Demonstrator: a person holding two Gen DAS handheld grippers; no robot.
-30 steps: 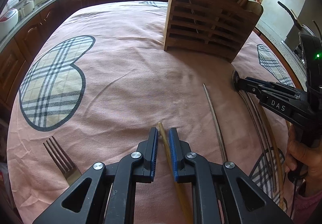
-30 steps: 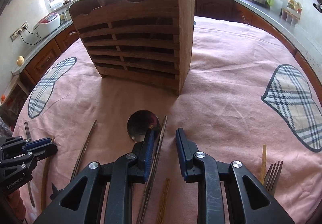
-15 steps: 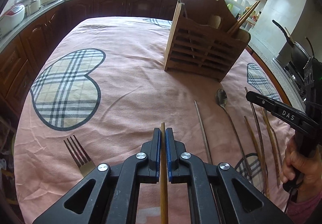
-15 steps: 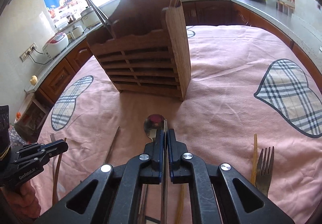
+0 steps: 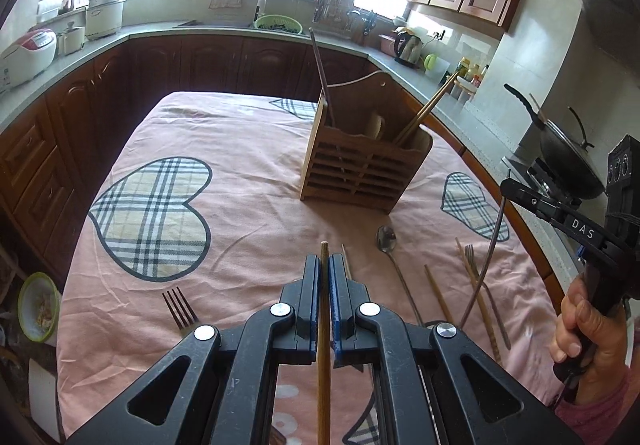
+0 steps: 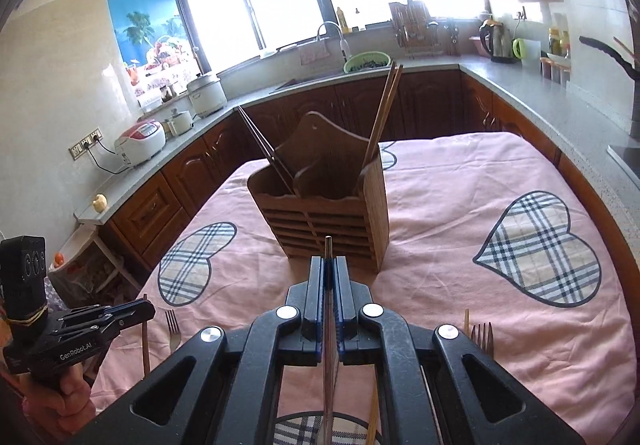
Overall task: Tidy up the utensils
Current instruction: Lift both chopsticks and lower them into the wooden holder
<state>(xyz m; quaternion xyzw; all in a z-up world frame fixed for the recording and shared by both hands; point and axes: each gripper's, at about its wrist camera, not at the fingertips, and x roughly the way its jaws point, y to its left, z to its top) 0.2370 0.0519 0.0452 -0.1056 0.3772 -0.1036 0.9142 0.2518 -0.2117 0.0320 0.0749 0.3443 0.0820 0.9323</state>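
My left gripper (image 5: 324, 265) is shut on a wooden chopstick (image 5: 324, 357) and holds it above the pink tablecloth. My right gripper (image 6: 328, 265) is shut on a thin metal chopstick (image 6: 328, 325), raised and pointing at the wooden utensil holder (image 6: 324, 213). The holder (image 5: 360, 173) stands at the table's middle with chopsticks in its left and right compartments. The right gripper (image 5: 508, 187) also shows at the right of the left wrist view, with the metal chopstick (image 5: 486, 265) hanging from it. The left gripper (image 6: 144, 309) shows at the lower left of the right wrist view.
On the cloth lie a spoon (image 5: 386, 237), a fork (image 5: 178, 305) at the left, another fork (image 5: 472, 261), and several wooden chopsticks (image 5: 438, 293). A fork (image 6: 482, 337) and a stick lie at the right. Counters surround the table; a wok (image 5: 568, 161) sits at the right.
Both grippers closed on chopsticks and lifted them off the cloth. The views rose and pulled back from the holder.
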